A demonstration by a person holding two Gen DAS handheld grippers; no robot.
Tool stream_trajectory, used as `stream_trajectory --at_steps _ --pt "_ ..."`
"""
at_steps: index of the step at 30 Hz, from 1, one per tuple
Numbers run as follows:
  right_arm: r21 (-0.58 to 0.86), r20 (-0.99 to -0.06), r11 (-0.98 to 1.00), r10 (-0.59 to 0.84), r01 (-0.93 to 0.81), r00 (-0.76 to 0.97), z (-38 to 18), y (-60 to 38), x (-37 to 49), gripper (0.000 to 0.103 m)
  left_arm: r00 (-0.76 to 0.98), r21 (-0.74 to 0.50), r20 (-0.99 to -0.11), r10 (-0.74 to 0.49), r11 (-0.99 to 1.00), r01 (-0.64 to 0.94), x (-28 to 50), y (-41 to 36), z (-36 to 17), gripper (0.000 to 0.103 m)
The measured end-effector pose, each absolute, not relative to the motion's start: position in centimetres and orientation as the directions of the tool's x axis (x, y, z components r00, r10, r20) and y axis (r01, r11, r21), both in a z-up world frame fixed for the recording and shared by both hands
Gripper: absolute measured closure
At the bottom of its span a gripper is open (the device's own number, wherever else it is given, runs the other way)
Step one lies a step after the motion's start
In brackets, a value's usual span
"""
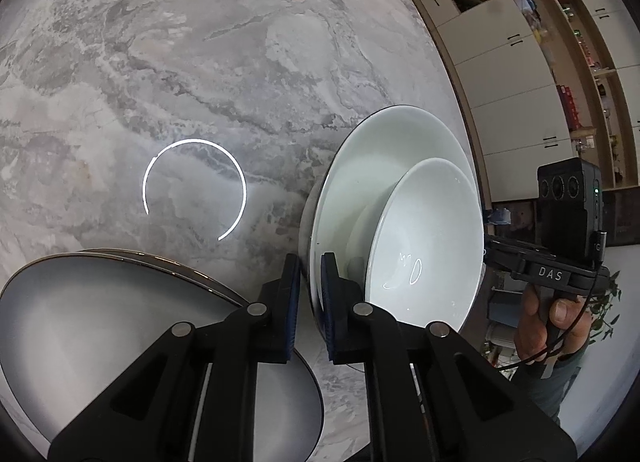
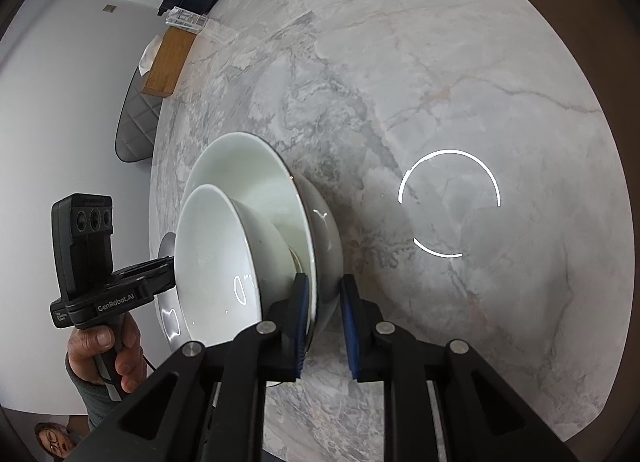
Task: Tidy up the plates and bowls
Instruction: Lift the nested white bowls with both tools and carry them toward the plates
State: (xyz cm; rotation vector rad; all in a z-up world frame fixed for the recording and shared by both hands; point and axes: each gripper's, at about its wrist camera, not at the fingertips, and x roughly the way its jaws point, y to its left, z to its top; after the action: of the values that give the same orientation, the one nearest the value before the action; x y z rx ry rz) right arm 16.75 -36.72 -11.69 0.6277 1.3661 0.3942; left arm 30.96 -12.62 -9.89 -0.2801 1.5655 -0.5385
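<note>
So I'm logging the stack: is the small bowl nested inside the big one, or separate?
Nested. The small bowl sits inside the large bowl, whose rim both claws straddle, left claw and right claw.

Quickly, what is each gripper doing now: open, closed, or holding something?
Left gripper: closed on the rim of the large bowl.
Right gripper: fingers astride the same bowl's opposite rim; contact cannot be told.

grey plate (image 1: 80, 342) cut off, shelf contents (image 1: 568, 102) perhaps jars
</note>
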Motion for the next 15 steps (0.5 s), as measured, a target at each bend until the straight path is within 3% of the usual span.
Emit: stream_trajectory --at_steps 15 --pt "0.599 -0.793 0.798 0.581 0.068 0.182 -9.4 -35.6 17.8 0.085 -0.075 -0.511 -0.86 -0.505 0.85 0.127 31.0 -11.0 -8.1 0.096"
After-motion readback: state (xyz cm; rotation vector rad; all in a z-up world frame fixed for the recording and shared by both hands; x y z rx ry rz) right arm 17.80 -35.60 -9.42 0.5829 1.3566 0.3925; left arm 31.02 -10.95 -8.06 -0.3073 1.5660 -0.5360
